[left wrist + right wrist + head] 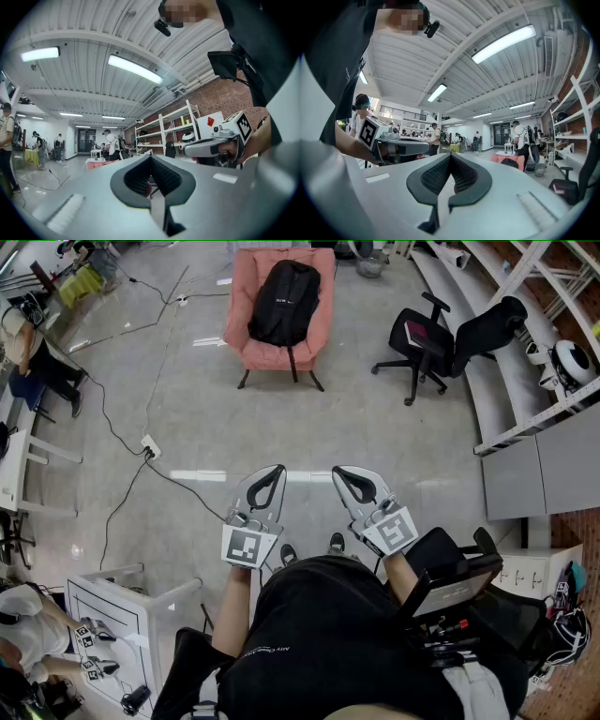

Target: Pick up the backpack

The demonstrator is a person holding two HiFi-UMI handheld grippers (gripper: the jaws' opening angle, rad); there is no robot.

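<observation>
The backpack [284, 302] sits propped against the armchair [321, 292] back, well apart, so the left tongs [277, 471] and right tongs [341, 472] wait level, pressed together, empty.

The black backpack [284, 303] stood upright on the seat of the pink armchair [319, 320], leaning against its backrest.

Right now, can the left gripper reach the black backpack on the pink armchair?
Probably not yet: the left gripper, shut, is close to the person, and the black backpack sits on the pink armchair across the grey floor.
</observation>
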